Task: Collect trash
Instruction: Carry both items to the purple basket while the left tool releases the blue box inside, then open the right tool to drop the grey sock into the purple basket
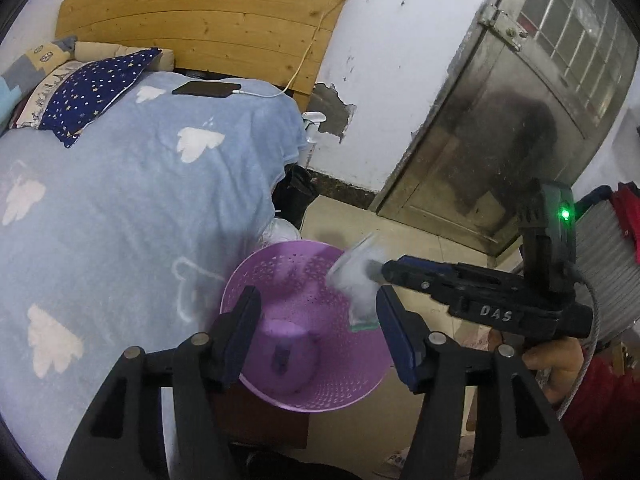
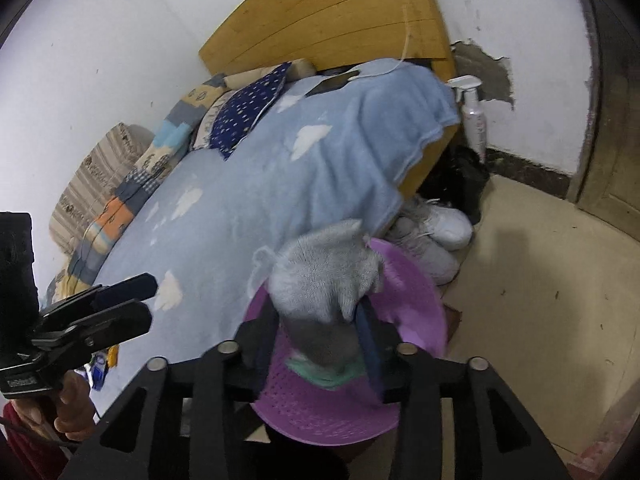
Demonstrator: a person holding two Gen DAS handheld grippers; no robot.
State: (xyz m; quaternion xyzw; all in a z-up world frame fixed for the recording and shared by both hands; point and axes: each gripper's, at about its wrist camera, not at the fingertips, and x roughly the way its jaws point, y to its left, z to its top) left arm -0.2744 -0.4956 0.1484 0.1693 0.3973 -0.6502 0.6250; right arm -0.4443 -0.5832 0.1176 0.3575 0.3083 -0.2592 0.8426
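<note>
The setting is a bedroom in a lived-in home. A bed with a wooden headboard (image 1: 200,12) occupies most of both views, covered by a light blue blanket with white cloud shapes (image 1: 140,200), with a star-patterned navy pillow (image 1: 96,92) and a phone on a charging cable (image 1: 206,89) lying near its head. Beside the bed are white sneakers (image 2: 436,236), a purple perforated wastebasket (image 1: 332,392) on the tiled floor, a spray bottle (image 2: 472,112) against a white wall with chipped plaster (image 1: 332,108), and a metal door (image 1: 500,120).
</note>
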